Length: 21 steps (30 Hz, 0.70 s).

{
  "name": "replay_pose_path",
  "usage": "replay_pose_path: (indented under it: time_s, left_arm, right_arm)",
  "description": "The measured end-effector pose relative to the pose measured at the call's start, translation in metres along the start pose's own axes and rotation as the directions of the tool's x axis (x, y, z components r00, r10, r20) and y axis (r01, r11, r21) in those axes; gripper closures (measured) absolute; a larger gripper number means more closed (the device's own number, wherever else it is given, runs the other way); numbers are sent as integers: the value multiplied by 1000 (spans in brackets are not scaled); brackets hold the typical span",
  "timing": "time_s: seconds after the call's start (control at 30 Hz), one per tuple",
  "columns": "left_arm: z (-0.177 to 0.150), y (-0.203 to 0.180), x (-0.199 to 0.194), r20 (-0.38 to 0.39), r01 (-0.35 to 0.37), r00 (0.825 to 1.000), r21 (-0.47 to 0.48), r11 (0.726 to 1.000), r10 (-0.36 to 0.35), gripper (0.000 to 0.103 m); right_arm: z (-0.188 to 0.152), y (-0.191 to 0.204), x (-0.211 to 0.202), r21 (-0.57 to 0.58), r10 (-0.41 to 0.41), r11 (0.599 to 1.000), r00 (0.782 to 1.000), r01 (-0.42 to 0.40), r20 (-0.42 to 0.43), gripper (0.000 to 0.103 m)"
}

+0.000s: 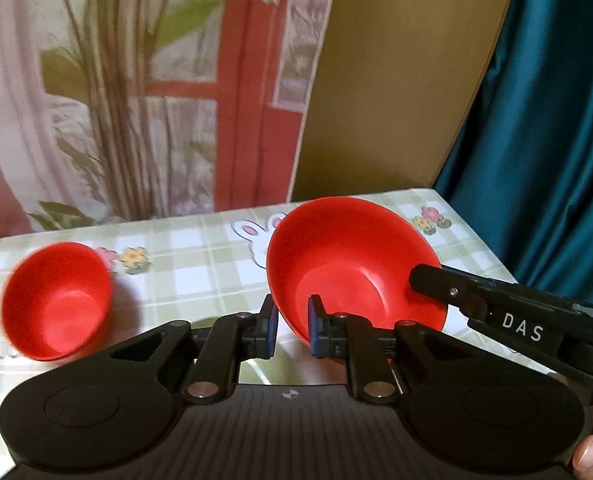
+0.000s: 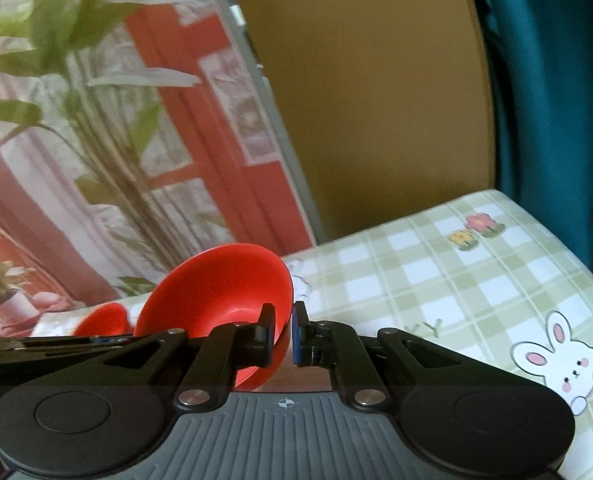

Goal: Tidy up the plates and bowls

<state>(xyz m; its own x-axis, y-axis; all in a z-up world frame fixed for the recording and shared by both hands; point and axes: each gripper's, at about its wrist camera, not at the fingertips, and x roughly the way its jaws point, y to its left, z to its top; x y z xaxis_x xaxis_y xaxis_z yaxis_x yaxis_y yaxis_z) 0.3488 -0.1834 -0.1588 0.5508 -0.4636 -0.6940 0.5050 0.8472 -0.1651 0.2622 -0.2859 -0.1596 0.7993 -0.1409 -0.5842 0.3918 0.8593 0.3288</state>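
Observation:
A large red bowl (image 1: 348, 264) is tilted above the checked tablecloth (image 1: 200, 268). My left gripper (image 1: 292, 324) is shut on its near rim, one pad inside and one outside. My right gripper (image 2: 284, 332) is shut on the bowl's right rim (image 2: 224, 292); its finger shows in the left wrist view (image 1: 476, 300). A smaller red bowl (image 1: 56, 300) stands on the table to the left; it also shows in the right wrist view (image 2: 104, 320).
The table's right edge (image 1: 480, 232) meets a teal curtain (image 1: 544, 120). A printed backdrop with plants (image 1: 136, 92) and a brown board (image 1: 392, 80) stand behind the table. A rabbit print (image 2: 564, 360) marks the cloth at right.

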Motion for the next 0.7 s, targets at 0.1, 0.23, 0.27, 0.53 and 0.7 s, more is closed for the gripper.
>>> replay_pose_path:
  time_s: [0.1, 0.23, 0.27, 0.53, 0.7]
  left_arm:
    - [2, 12, -21, 26, -17, 1000, -16, 1000, 17, 86]
    - [2, 29, -47, 60, -35, 997, -41, 999, 38, 86]
    - [2, 34, -53, 67, -39, 997, -49, 998, 42, 86]
    - [-3, 90, -80, 91, -91, 990, -153, 984, 105, 86]
    - [-3, 123, -81, 98, -124, 984, -215, 969, 147, 86]
  right_arm:
    - [2, 18, -3, -17, 24, 1000, 1000, -25, -6, 95]
    - [5, 43, -2, -49, 61, 997, 998, -62, -16, 95]
    - [5, 51, -1, -58, 72, 996, 997, -73, -21, 95]
    - [9, 110, 27, -129, 148, 979, 987, -156, -64, 95]
    - [11, 140, 57, -178, 168, 967, 981, -184, -99, 95]
